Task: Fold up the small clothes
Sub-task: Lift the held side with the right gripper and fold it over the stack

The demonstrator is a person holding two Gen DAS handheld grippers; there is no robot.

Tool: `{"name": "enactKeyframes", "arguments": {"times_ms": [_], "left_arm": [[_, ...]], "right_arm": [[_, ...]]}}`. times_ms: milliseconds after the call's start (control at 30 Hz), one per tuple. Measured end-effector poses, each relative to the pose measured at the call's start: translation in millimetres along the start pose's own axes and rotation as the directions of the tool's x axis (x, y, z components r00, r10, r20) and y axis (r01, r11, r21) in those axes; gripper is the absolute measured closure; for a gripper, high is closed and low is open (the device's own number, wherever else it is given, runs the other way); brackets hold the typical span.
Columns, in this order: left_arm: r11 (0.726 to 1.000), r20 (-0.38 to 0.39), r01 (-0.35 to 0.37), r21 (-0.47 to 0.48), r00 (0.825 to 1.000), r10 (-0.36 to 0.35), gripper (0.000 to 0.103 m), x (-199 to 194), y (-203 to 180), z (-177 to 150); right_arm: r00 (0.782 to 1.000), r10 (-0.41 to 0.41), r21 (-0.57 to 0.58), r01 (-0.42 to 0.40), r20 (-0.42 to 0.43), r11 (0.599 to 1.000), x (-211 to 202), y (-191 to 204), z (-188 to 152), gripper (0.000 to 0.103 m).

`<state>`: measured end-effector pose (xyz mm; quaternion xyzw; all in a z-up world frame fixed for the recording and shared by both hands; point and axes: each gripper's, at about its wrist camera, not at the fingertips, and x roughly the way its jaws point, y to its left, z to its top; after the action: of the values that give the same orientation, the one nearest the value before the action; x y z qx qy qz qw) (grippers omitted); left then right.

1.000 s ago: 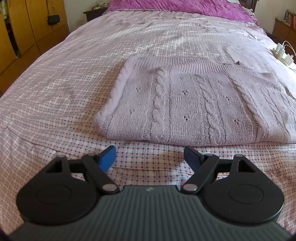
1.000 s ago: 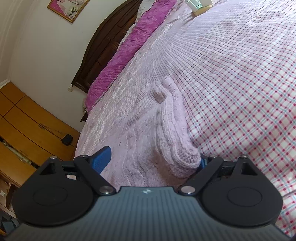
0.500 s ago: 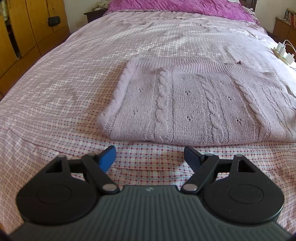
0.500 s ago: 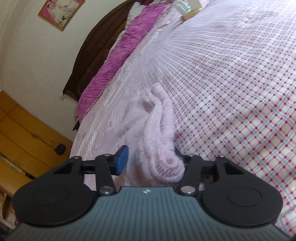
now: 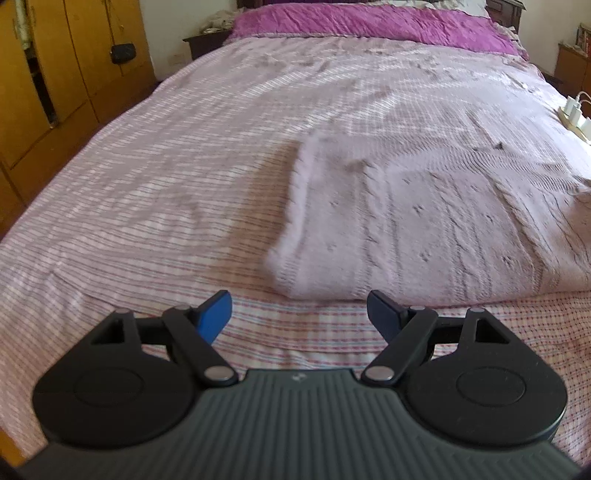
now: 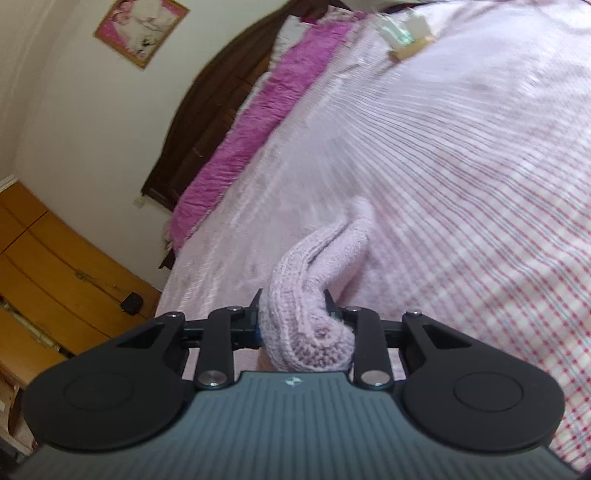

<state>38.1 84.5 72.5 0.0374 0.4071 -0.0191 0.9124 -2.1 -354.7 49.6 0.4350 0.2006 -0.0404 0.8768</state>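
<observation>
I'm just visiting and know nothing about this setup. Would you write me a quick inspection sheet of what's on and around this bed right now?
Surface: pink checked bedspread, wrinkled.
Job's things: folded lilac cable-knit sweater; one thick edge gathered up.
Clutter: white power strip with plugs on the bed's far side.
Grippers: left gripper jaws wide apart, holding nothing, short of the sweater; right gripper jaws closed on the sweater edge.
Cables: white leads at the power strip.
Surroundings: magenta quilt, wooden wardrobe, dark headboard, framed picture.
</observation>
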Motion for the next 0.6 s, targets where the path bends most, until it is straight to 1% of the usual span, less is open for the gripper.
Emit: {"name": "enactKeyframes", "arguments": {"times_ms": [167,267,333,467,600], "left_arm": [[1.0,0.023,-0.013,-0.018,1.0,0.013,0.022,-8,22,10],[0.999,0.022,-0.017,-0.035,1.0,0.018,0.022,-10,34,17],[0.998,0.022,-0.014,-0.054,1.0,0.015,0.022,-11,42,20],[0.995,0.039,-0.009,-0.095,0.999,0.012,0.022,-14,58,26],[0.996,0.051,-0.019,-0.087,0.998,0.023,0.022,-18,66,28]], "right_arm": [[0.997,0.077,-0.076,-0.077,0.004,0.994,-1,35,3,0.073],[0.994,0.114,-0.144,-0.112,0.002,0.983,0,63,2,0.074],[0.991,0.133,-0.171,-0.131,0.0,0.977,1,81,-1,0.074],[0.984,0.181,-0.17,-0.179,-0.006,0.969,9,112,-7,0.075],[0.974,0.227,-0.152,-0.227,-0.018,0.962,25,145,-20,0.075]]}}
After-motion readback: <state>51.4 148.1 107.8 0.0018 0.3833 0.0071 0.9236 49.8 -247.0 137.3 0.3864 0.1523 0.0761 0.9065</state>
